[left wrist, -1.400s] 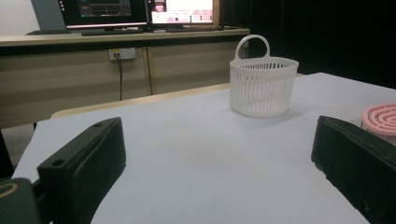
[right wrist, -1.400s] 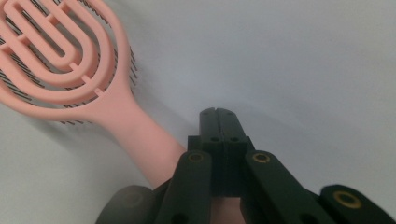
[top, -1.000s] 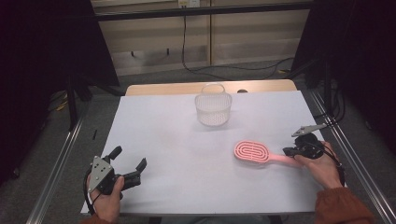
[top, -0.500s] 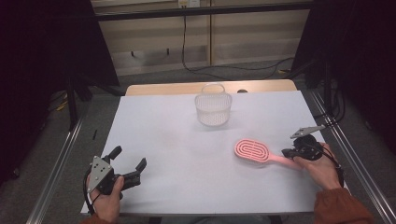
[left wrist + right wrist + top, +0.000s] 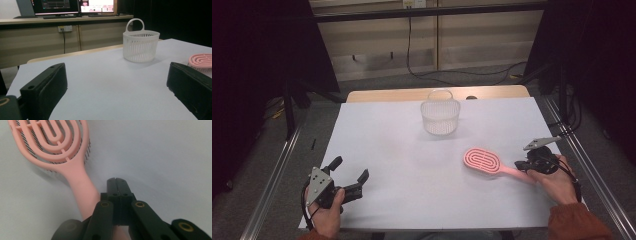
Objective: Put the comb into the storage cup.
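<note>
Apparently the work is at the picking-up step. The pink plastic hairbrush with a looped oval head (image 5: pixel 487 162) lies flat on the white counter (image 5: pixel 402 150), at the right side, near the person. The right gripper (image 5: pixel 532 164) is at the end of the brush handle; in the right gripper view its two jaws are pressed together beside the handle (image 5: pixel 83 192), not around it, so it holds nothing. The left gripper (image 5: pixel 348 176) rests at the near left with jaws wide apart and empty. A white ribbed plastic basket with a loop handle (image 5: pixel 440 115) stands upright far in the middle. I think the next move calls for opening the right jaws and placing them around the handle.
</note>
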Demonstrator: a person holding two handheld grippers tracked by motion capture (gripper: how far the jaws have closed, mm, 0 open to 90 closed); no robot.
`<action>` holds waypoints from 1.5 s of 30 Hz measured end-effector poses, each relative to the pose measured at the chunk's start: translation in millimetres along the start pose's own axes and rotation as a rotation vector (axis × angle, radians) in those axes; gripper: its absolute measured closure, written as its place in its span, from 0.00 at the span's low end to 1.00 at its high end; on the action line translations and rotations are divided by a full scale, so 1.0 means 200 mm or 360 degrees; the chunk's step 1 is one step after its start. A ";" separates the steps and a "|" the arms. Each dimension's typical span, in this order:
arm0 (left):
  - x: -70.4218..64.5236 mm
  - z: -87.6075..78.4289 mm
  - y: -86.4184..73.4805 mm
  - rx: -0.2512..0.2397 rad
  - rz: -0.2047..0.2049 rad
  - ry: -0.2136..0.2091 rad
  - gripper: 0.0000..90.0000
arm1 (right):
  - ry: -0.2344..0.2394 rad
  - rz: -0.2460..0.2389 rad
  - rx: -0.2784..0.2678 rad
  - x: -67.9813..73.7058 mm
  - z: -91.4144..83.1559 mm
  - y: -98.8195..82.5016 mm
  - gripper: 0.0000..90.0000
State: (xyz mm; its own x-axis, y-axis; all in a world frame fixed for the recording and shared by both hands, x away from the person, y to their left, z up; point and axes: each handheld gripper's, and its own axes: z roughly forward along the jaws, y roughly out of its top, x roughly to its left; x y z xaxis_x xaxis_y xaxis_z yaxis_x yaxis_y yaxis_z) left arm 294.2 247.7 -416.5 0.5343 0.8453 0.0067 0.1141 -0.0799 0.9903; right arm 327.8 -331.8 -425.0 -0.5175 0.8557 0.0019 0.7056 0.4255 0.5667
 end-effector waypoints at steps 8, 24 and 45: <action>0.01 0.00 -0.01 0.0017 -0.0011 0.0003 0.03 | -0.0002 -0.0014 -0.0005 0.00 0.00 0.00 1.00; 0.01 0.01 -0.01 0.0036 0.0005 0.0003 0.03 | 0.0003 -0.0004 -0.0107 0.01 -0.01 -0.01 1.00; 0.01 0.01 -0.01 0.0040 -0.0025 0.0004 0.03 | 0.0069 0.0071 -0.0584 0.01 -0.15 0.01 0.12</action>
State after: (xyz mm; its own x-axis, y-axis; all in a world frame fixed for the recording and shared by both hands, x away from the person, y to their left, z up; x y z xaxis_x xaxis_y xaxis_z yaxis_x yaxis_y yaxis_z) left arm 296.9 249.4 -418.9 0.5301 0.8479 -0.0087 0.1437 -0.0797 0.9864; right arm 314.6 -337.5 -399.5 -0.5158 0.8544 0.0635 0.5115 0.2476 0.8228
